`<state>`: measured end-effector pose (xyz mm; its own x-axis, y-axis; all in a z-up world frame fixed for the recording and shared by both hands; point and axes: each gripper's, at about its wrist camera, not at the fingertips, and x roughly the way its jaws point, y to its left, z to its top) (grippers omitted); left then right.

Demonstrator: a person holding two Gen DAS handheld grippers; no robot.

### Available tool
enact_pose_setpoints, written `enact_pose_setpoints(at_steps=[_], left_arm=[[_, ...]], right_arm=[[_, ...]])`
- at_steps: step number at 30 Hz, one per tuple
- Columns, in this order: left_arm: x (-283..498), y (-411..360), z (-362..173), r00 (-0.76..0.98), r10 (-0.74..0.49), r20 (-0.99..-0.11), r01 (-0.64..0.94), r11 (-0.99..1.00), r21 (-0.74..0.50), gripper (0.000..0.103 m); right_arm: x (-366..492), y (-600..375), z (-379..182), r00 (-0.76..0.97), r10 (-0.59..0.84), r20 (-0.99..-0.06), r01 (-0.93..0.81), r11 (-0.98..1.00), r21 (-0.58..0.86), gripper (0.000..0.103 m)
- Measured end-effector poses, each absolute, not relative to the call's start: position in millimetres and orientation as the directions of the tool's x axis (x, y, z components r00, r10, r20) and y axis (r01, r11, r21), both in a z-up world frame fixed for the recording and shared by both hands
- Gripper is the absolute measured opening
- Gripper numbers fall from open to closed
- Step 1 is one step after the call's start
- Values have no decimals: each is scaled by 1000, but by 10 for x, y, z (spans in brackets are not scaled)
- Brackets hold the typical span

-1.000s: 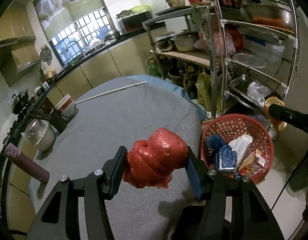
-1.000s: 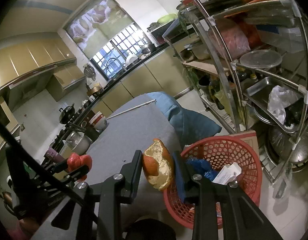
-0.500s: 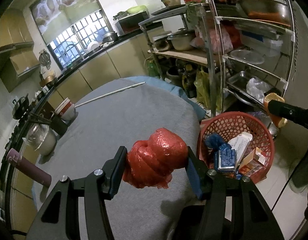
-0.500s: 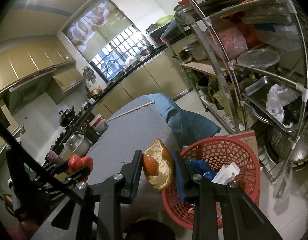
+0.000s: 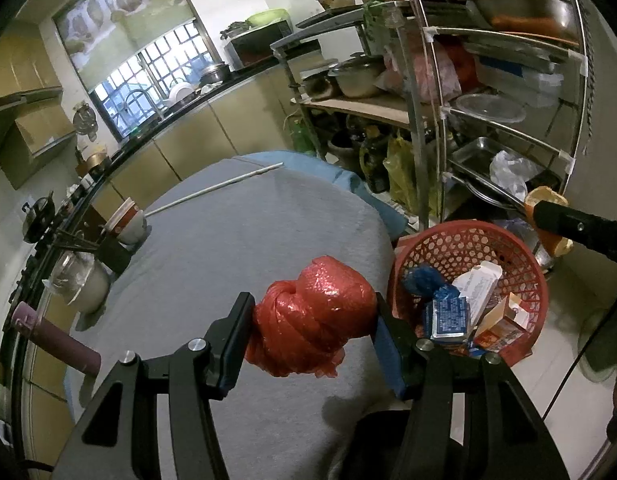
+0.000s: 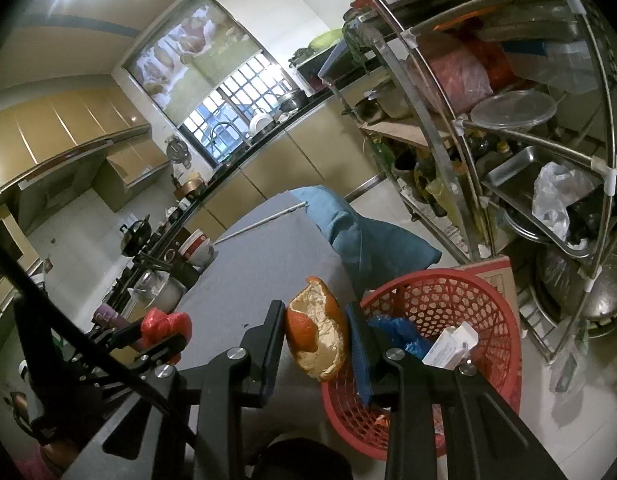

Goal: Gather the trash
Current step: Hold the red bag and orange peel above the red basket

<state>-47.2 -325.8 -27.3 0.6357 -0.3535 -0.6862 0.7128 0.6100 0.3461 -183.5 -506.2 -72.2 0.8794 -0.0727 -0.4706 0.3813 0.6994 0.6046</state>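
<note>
A knotted red plastic bag (image 5: 314, 320) is clamped in my left gripper (image 5: 313, 328), held above the grey table (image 5: 212, 264) near its right edge. The same red bag (image 6: 164, 322) shows at the left of the right wrist view. My right gripper (image 6: 317, 338) is shut on a piece of orange peel (image 6: 316, 336), held at the table edge just left of the red mesh basket (image 6: 468, 288). In the left wrist view that orange peel (image 5: 546, 216) hangs above the far rim of the basket (image 5: 440, 240), which holds cartons and a blue bag.
The basket stands on the tiled floor beside the table. A metal rack (image 5: 488, 92) loaded with pots and trays stands behind it. On the table's left side are stacked bowls (image 5: 126, 224), a glass jar (image 5: 78, 284), a pink bottle (image 5: 56, 340) and a long white stick (image 5: 216, 190).
</note>
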Motion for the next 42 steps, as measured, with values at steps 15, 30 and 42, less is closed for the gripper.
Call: enact_pose_setpoints(at_steps=[15,30,42], left_arm=[[-515,-3376,-331,627,-347,-697,724,591,356,59],[-509,-3480,-395,620,-336,-709,729,580,363,59],[-484,-3555,-454,611,-329,-720,736,571,364,59]], right_arm=[[-1857,-5139,-799,880,-67,-471,384,682,622,33],[-1874,-5184,-882,876,-66,-477,394,667,632,34],[-1854,-5229,-927,873,-62,-484,401,658,637,34]])
